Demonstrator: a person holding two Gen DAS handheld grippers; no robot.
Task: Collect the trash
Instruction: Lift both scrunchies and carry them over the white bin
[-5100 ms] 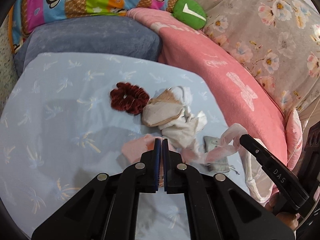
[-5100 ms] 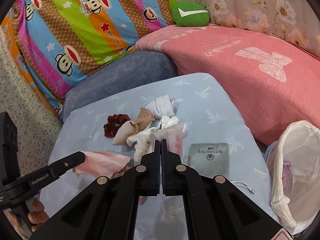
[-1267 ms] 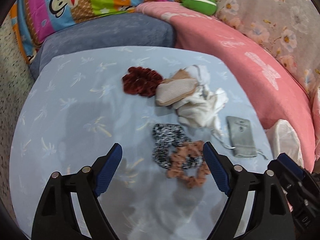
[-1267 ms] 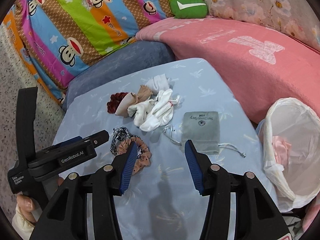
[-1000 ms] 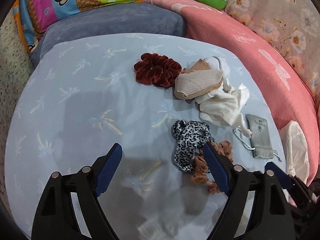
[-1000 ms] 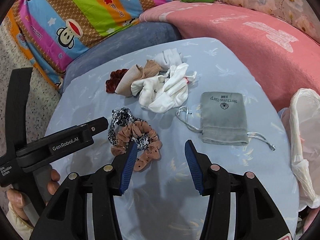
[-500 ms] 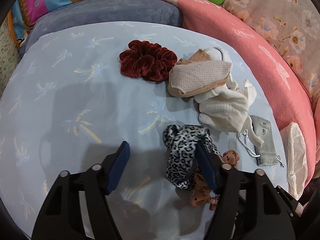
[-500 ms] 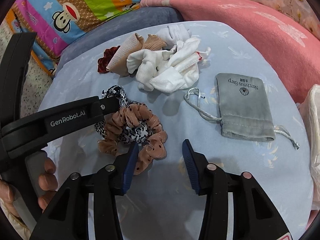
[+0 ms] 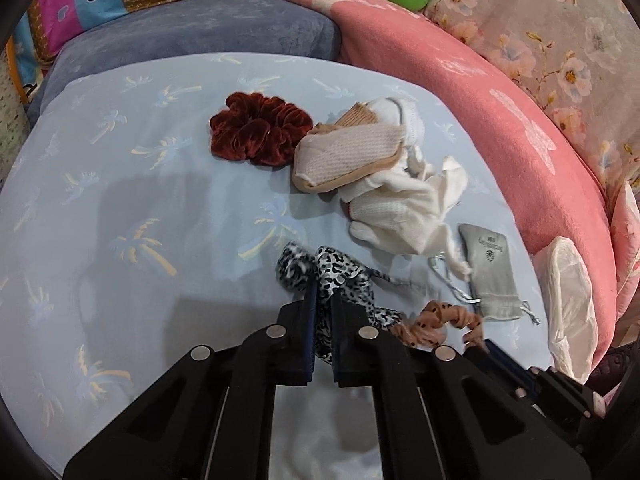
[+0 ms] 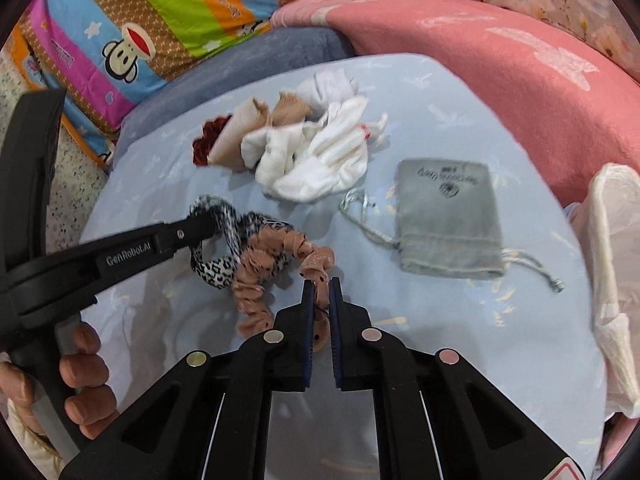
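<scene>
Two scrunchies lie tangled together on the light blue cushion (image 9: 120,200). My left gripper (image 9: 324,292) is shut on the leopard-print scrunchie (image 9: 340,272), whose fabric bulges out past the fingertips. In the right wrist view the left gripper (image 10: 208,222) comes in from the left and pinches the leopard-print scrunchie (image 10: 218,268). My right gripper (image 10: 321,282) has its jaws closing, and its pads press on the brown dotted scrunchie (image 10: 272,264) between them. The brown dotted scrunchie (image 9: 440,316) stretches rightward in the left wrist view.
A grey drawstring pouch (image 10: 448,216) lies to the right. Behind are white socks (image 10: 320,160), a beige sock (image 9: 348,160) and a dark red scrunchie (image 9: 260,132). A white trash bag (image 10: 612,240) hangs at the right edge beside a pink blanket (image 10: 500,60). A hand (image 10: 84,372) grips the left handle.
Both grippers stood open over the scrunchies and have closed, the left on the leopard-print one, the right on the brown one. Both came closer to the cushion.
</scene>
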